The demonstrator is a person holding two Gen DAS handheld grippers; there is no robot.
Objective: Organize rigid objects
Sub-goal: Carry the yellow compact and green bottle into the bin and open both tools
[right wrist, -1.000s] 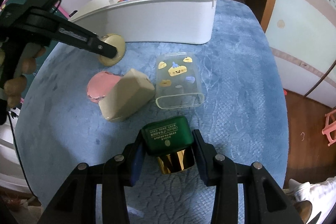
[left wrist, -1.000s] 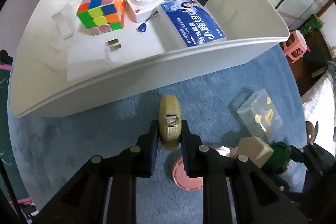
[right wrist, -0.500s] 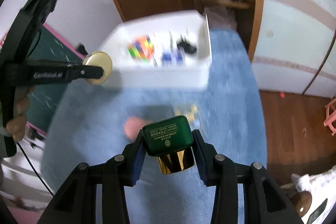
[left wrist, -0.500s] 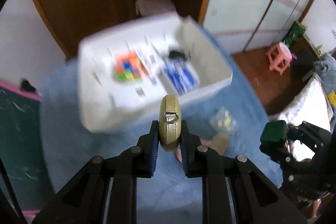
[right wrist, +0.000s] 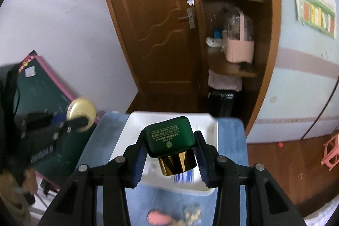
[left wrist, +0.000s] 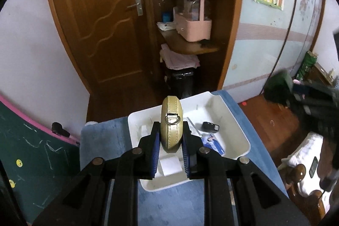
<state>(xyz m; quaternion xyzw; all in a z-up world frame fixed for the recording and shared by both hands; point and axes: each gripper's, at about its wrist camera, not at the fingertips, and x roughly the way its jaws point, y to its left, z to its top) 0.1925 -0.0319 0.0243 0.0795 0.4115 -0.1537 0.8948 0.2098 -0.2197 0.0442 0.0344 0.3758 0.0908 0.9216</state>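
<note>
My left gripper (left wrist: 170, 137) is shut on a round gold tape-measure case (left wrist: 171, 123), held edge-up high above the white bin (left wrist: 239, 132). My right gripper (right wrist: 169, 151) is shut on a green bottle with a gold cap (right wrist: 169, 140), also raised over the white bin (right wrist: 213, 135). The bin holds a black adapter (left wrist: 209, 126) and a blue card packet (left wrist: 214, 141); the gripper hides the rest of its contents. In the right wrist view the left gripper (right wrist: 79, 121) with the gold case (right wrist: 81, 111) appears blurred at left. In the left wrist view the green bottle (left wrist: 277, 86) shows blurred at right.
The bin sits on a blue carpeted table (left wrist: 101, 137). A pink round item (right wrist: 160, 218) and a small clear box (right wrist: 191, 214) lie on the carpet in front of the bin, blurred. A wooden door (left wrist: 101, 20), corner shelves (left wrist: 190, 46) and a green board (left wrist: 31, 154) lie beyond.
Both grippers have risen well above the table with their objects still held. The bin, close and large before, now looks small and far below. The view has tilted up toward the door and shelves.
</note>
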